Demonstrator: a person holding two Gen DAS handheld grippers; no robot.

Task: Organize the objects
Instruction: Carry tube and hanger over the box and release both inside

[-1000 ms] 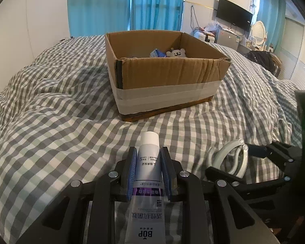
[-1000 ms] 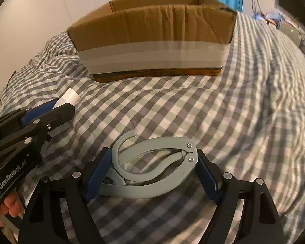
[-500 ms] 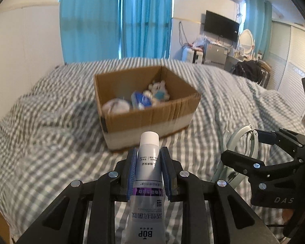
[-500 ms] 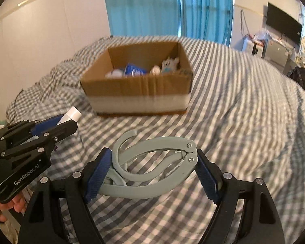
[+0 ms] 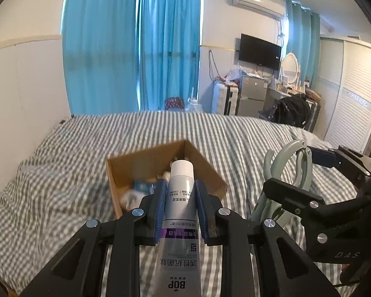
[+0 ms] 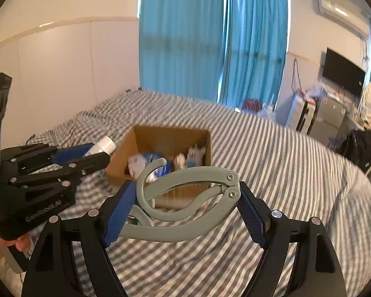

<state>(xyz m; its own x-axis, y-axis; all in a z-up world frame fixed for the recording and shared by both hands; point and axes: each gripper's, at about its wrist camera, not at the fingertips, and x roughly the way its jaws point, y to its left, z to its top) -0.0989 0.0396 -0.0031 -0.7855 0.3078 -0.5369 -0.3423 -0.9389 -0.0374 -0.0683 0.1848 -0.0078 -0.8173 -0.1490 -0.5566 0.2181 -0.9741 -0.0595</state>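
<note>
My left gripper (image 5: 181, 204) is shut on a white and purple toothpaste tube (image 5: 180, 212), cap pointing forward, held high above the bed. My right gripper (image 6: 185, 205) is shut on a grey-green plastic folding hanger (image 6: 183, 198), also raised. An open cardboard box (image 5: 211, 170) sits on the checked bedspread ahead and below both grippers; in the right wrist view the box (image 6: 126, 148) holds a small white plush toy (image 6: 194, 153), a blue packet (image 6: 152, 157) and something white. The left gripper shows at the left of the right wrist view (image 6: 96, 153), the right gripper at the right of the left wrist view (image 5: 296, 168).
The grey-and-white checked bed (image 6: 272, 163) fills the lower views. Blue curtains (image 5: 136, 44) hang behind it. A wall TV (image 5: 259, 52), a small fridge (image 5: 252, 96) and cluttered furniture stand at the back right. A white wall (image 6: 61, 74) borders the bed's left side.
Both grippers have risen well above the bed with their loads, so the box now looks smaller and lower and its inside shows. Both grips are unchanged.
</note>
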